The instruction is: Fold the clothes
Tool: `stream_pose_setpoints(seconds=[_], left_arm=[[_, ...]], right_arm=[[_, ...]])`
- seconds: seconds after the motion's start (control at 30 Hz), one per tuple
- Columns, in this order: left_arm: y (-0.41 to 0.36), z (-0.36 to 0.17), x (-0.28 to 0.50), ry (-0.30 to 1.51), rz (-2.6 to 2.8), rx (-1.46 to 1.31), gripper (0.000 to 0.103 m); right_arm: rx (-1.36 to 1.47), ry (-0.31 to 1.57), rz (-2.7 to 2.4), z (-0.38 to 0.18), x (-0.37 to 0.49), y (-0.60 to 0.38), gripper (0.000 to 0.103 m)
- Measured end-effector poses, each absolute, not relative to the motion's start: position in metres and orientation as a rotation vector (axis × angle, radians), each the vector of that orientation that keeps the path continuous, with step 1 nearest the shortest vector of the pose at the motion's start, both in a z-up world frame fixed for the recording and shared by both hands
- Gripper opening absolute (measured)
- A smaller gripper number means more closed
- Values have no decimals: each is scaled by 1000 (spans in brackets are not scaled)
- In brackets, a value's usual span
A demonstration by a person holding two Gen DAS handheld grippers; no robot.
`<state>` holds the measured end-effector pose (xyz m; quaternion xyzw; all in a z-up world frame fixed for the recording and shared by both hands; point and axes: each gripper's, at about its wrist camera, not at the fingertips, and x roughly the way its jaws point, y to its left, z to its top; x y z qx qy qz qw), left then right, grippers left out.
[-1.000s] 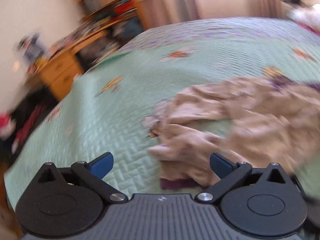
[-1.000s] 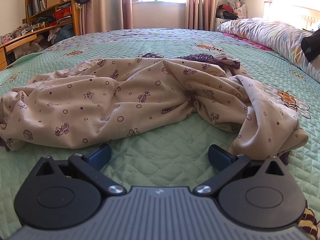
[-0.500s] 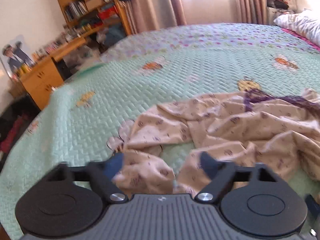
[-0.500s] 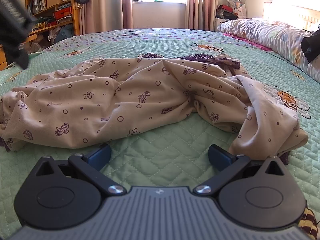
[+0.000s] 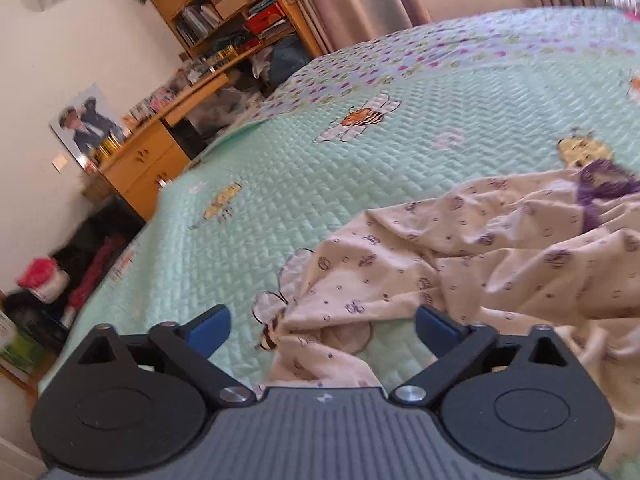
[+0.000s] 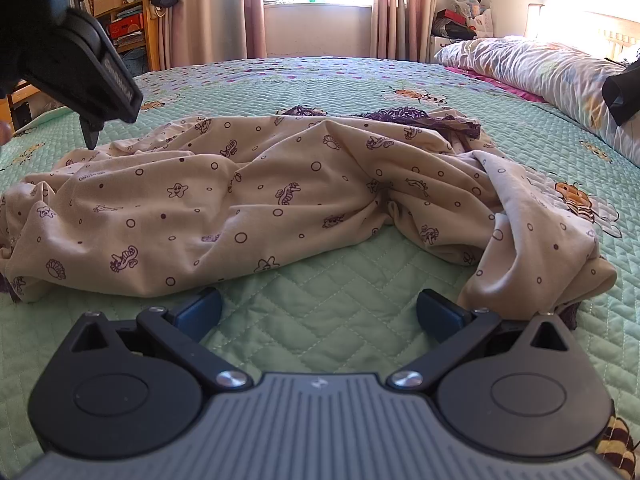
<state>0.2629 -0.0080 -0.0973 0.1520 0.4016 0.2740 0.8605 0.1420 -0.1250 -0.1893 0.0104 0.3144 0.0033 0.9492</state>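
Now your left tool has swung in over the crumpled cream printed garment's left end on the green quilted bed, blades apart, nothing gripped; right tool stays apart, idle. Folding unstarted.

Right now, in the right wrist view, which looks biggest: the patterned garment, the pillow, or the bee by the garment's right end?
1. Patterned garment.
2. Pillow, though it lies farther away.
3. Bee.

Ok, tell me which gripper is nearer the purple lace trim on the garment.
Left. The left gripper hovers over the garment's far-left edge, level with the purple lace trim; the right gripper sits open on the quilt, across the garment.
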Motion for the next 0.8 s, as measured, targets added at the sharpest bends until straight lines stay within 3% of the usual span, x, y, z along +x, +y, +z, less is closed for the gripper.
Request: stream_pose_setpoints(seconds=[0.1, 0.17, 0.27, 0.4, 0.47, 0.53, 0.63, 0.7, 0.77, 0.8], left_arm=[[-10, -104, 269, 869, 552, 360, 82], [-10, -107, 269, 899, 497, 355, 64], [-10, -111, 267, 947, 378, 316, 56], [-24, -113, 257, 968, 239, 337, 60], [-36, -112, 249, 955, 186, 373, 81], [-46, -111, 244, 933, 142, 409, 93], [-48, -118, 245, 954, 95, 442, 93], [-43, -130, 253, 1013, 61, 451, 69], [-40, -141, 261, 1061, 21, 433, 17], [-40, -142, 261, 1062, 3, 413, 12]], right_arm=[[21, 640, 7, -189, 142, -125, 103], [21, 640, 6, -189, 142, -124, 103], [20, 640, 6, -189, 142, -124, 103], [21, 640, 6, -189, 142, -124, 103], [22, 640, 6, -189, 142, -124, 103], [22, 640, 6, -189, 142, -124, 103], [22, 640, 6, -189, 142, -124, 103], [21, 641, 6, -189, 142, -124, 103], [20, 641, 5, -189, 142, -124, 103], [20, 642, 5, -189, 142, -124, 103]])
